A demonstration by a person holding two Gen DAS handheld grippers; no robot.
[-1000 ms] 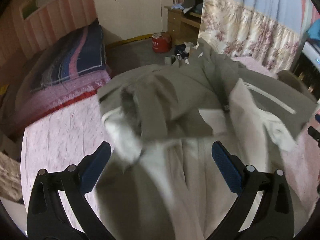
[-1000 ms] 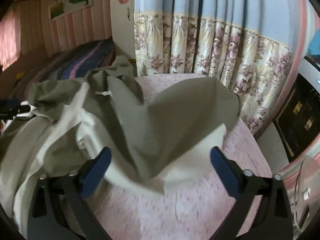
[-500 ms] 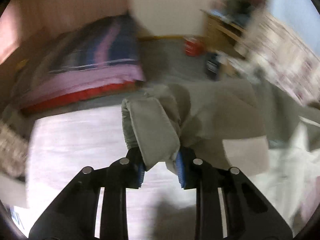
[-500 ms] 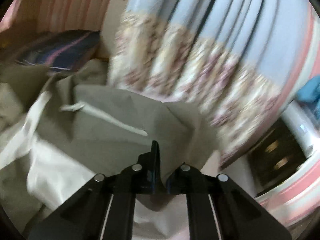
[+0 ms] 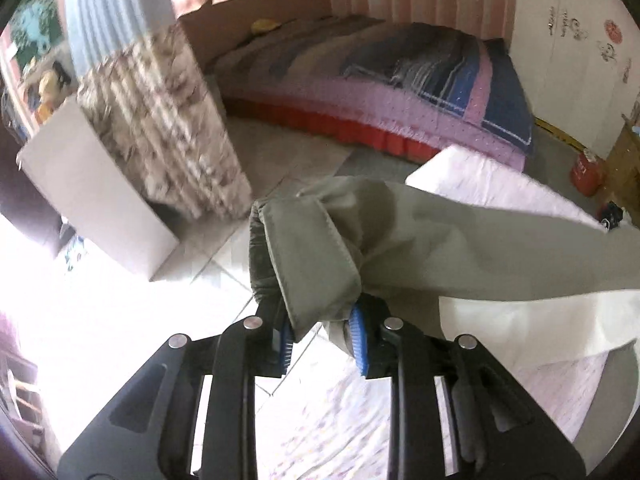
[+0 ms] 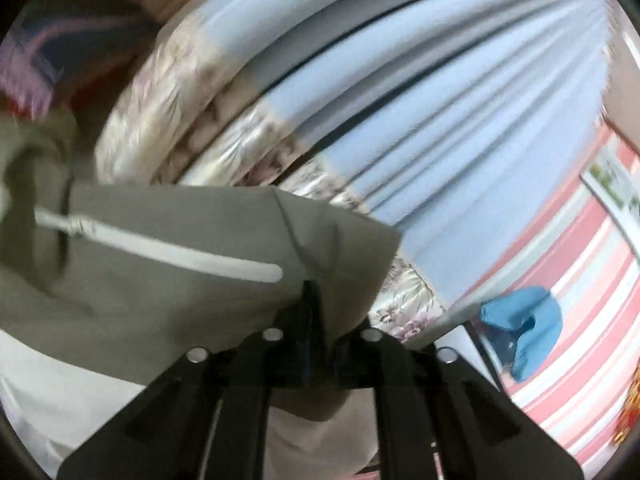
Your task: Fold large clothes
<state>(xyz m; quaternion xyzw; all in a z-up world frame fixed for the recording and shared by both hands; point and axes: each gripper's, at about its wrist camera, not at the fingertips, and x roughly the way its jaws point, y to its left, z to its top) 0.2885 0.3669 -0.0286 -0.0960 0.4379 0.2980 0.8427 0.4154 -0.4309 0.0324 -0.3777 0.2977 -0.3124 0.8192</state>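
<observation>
My left gripper [image 5: 322, 338] is clamped on the jacket [image 5: 460, 248]: its blue pads [image 5: 357, 340] pinch the cuff [image 5: 304, 258] of an olive sleeve, which bunches up just beyond the fingertips. The jaws have just been closing, and the cloth sits between them. From the cuff the sleeve stretches away to the right, olive on top with pale lining [image 5: 540, 320] under it, lifted clear of the pink sheet [image 5: 500, 188] of the near bed. Below the left gripper I see bright tiled floor [image 5: 224, 264]. Farther off lies a second bed [image 5: 400, 92] with a striped blue blanket and a red skirt along its edge. A floral curtain [image 5: 160, 120] hangs at the left, blurred. A red can [image 5: 586, 172] stands on the floor at the far right.

My right gripper [image 6: 320, 320] is clamped on the jacket too, its jaws nearly together on an olive edge near a corner of the body panel [image 6: 180, 280]. They have eased apart a little in the last half second, yet the cloth stays between them. A white zip [image 6: 172, 254] runs across that panel to the left of the grip, and pale lining shows below. Behind it hang blue curtains with a floral border [image 6: 400, 120], and a blue cloth [image 6: 524, 324] sits at the right against a pink-striped wall.
</observation>
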